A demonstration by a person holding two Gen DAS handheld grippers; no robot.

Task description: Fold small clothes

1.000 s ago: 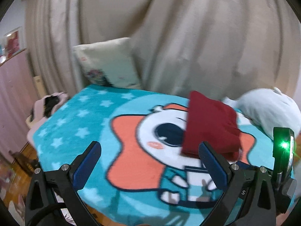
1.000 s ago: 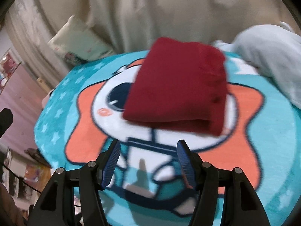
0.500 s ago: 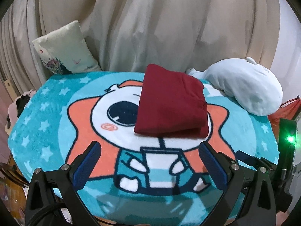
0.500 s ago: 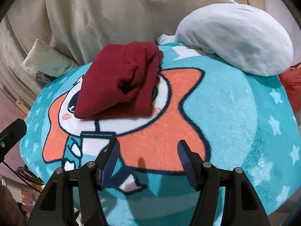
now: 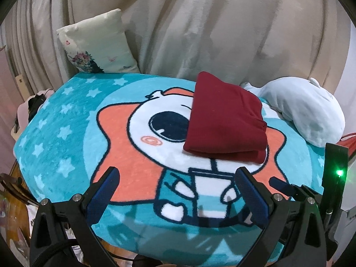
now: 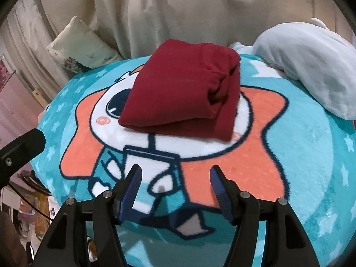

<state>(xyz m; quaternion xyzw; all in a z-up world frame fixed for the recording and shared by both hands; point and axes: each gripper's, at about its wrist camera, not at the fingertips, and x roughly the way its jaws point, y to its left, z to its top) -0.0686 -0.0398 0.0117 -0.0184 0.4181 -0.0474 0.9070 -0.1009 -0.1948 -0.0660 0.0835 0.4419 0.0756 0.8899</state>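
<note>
Folded dark red garment (image 5: 224,120) lies on the teal cartoon blanket (image 5: 66,133), sitting over the right half of the printed character's white face, just right of its big dark eye. In the left wrist view the bundle is a rough rectangle, long axis running from the near edge away toward the beige curtain (image 5: 200,22), far end tilted slightly left. Near edge is a rounded fold, two layers visible, facing the grippers. Right side shows bunched, gathered layers; in the right wrist view the garment (image 6: 178,93) shows this side as a puckered opening where the inner layers tuck in, pointing right toward the pale blue plush toy (image 6: 311,62). The plush lies at the blanket's far right, near the garment's far right corner; whether they touch cannot be told. A cream pillow with a floral print (image 5: 98,44) leans against the curtain at the far left, well apart from the garment. Left gripper (image 5: 175,178) hangs above the blanket's near part, blue-padded jaws spread wide, nothing between them. Right gripper (image 6: 175,173) likewise over the near blanket, jaws apart and empty, narrower than the left. Both short of the garment, not touching it.
</note>
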